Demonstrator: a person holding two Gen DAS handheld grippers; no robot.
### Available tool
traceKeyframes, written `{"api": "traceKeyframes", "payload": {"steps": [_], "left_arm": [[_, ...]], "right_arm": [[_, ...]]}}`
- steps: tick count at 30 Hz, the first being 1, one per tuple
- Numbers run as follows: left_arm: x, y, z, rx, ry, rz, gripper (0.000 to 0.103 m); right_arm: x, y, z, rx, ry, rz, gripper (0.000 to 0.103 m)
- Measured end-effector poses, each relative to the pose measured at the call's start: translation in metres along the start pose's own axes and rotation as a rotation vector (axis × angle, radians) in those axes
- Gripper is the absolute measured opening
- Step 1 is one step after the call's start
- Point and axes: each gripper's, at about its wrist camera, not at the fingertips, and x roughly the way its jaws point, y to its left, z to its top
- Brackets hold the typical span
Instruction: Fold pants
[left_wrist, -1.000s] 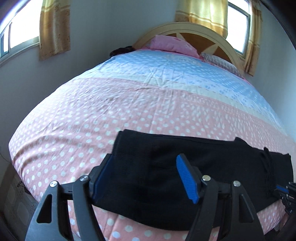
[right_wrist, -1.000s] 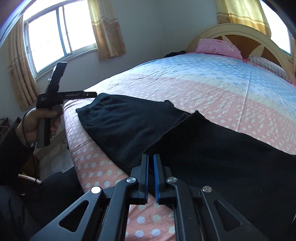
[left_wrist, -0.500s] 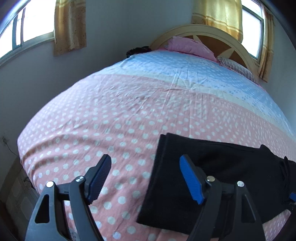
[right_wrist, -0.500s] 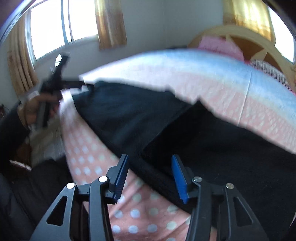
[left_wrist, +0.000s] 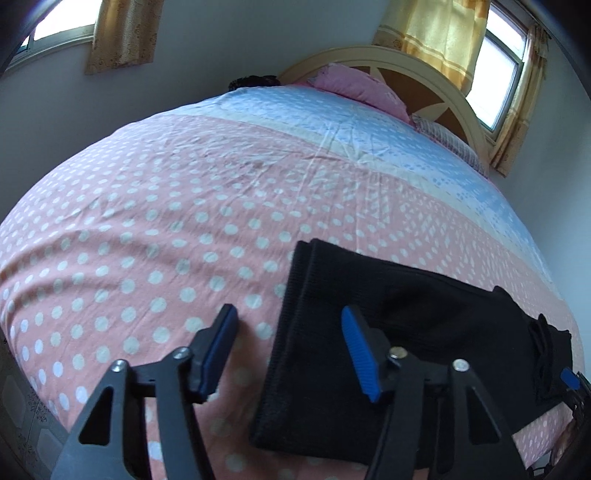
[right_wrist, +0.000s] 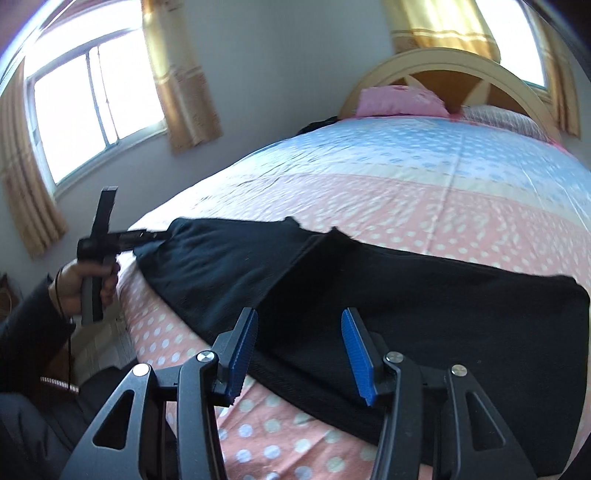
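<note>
Black pants (left_wrist: 424, 314) lie along the near edge of the bed (left_wrist: 221, 206). Left gripper (left_wrist: 288, 343) and right gripper (right_wrist: 299, 347) both gape, holding nothing. Risk: a single-layer pinch at the hem would skew the fold.

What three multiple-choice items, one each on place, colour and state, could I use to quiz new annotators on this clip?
1. Where do the pants lie?
A. on the bed's near edge
B. on the pillow
C. on the floor

2. What colour are the pants?
A. pink
B. black
C. blue

3. How does the right hand-held gripper stand?
A. shut on the pants
B. shut, holding nothing
C. open

Key: 1 A, they lie along the near edge of the dotted bedspread; 2 B, the cloth is black; 3 C, its blue pads stand apart over the cloth.
</note>
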Motion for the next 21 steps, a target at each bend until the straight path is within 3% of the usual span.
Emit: {"api": "traceKeyframes", "payload": {"steps": [3,5,12,21], "left_arm": [[0.001,0.002,-0.001,-0.008,-0.007,-0.035,0.05],[0.003,0.003,-0.001,-0.027,0.004,-0.087,0.037],[0.004,0.003,-0.002,-0.06,-0.004,-0.087,0.045],[-0.007,0.006,-0.007,-0.028,0.045,-0.091,0.054]], "right_arm": [[-0.004,-0.006,0.003,0.026,-0.019,-0.011,0.05],[-0.006,-0.007,0.004,0.031,-0.024,-0.014,0.05],[-0.009,-0.002,0.002,0.015,-0.035,-0.023,0.05],[-0.011,-0.004,0.002,0.017,-0.043,-0.034,0.05]]}}
